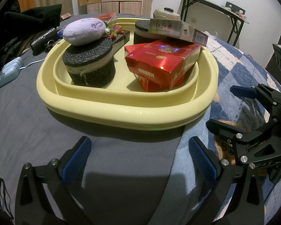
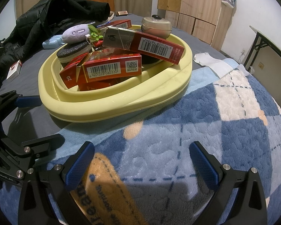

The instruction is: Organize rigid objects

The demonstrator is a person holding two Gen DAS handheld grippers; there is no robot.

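Boxes (image 1: 159, 63) sit piled in the yellow tub (image 1: 121, 110) on the bed, gathered up; left tongs (image 1: 138, 161) and right tongs (image 2: 140, 163) both gape, holding nothing.

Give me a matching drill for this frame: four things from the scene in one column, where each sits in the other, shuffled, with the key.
Things
1. purple plush toy
2. long cigarette carton
3. white sock
4. small light-blue case

Places
A. on the blue checked blanket, right of the yellow basin
B. on the grey sheet, left of the basin
C. on top of a round black sponge block in the basin
D. lying across the red cigarette packs in the basin

Pairs: 1-C, 2-D, 3-A, 4-B
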